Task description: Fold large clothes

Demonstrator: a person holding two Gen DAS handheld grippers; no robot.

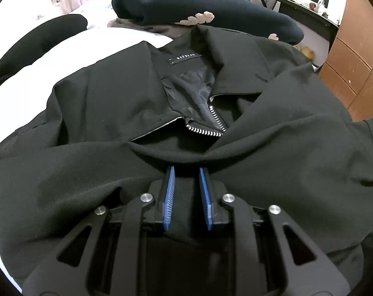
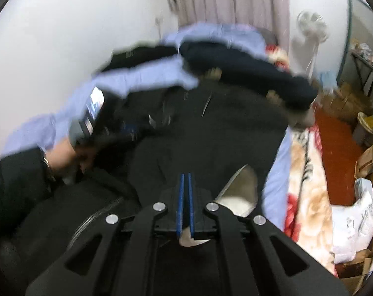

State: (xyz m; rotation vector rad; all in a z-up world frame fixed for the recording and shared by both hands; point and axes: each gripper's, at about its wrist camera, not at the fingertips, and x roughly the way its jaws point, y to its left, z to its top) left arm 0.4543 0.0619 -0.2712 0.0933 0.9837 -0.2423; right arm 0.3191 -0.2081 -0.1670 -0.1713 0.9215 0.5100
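1. Blur smears most of the right wrist view: the far clothes, the light blue sheet [image 2: 137, 79] and the person's hand [image 2: 63, 157] at the left edge have no sharp outline, and what that hand holds is hard to make out.
2. Fabric hides the tips of the left gripper [image 1: 186, 172]; its blue fingers [image 1: 168, 192] stand narrowly apart and pinch a raised fold of the jacket [image 1: 285, 148].
3. Right gripper [image 2: 186, 177] shows its fingers pressed together on a hem of the jacket, where pale lining [image 2: 240, 190] turns out just beside them; how much cloth lies between them cannot be told.
4. Jacket is black and lies spread on the bed [image 2: 277, 185], collar away from the left camera, cut off at the lower and side edges of both views.
5. Its front is open at the top, showing a dark shiny lining, a small neck label [image 1: 184, 60] and a zip [image 1: 211, 128] with bright teeth.
6. Beyond the collar lies a navy garment [image 1: 186, 2] with pale patches.
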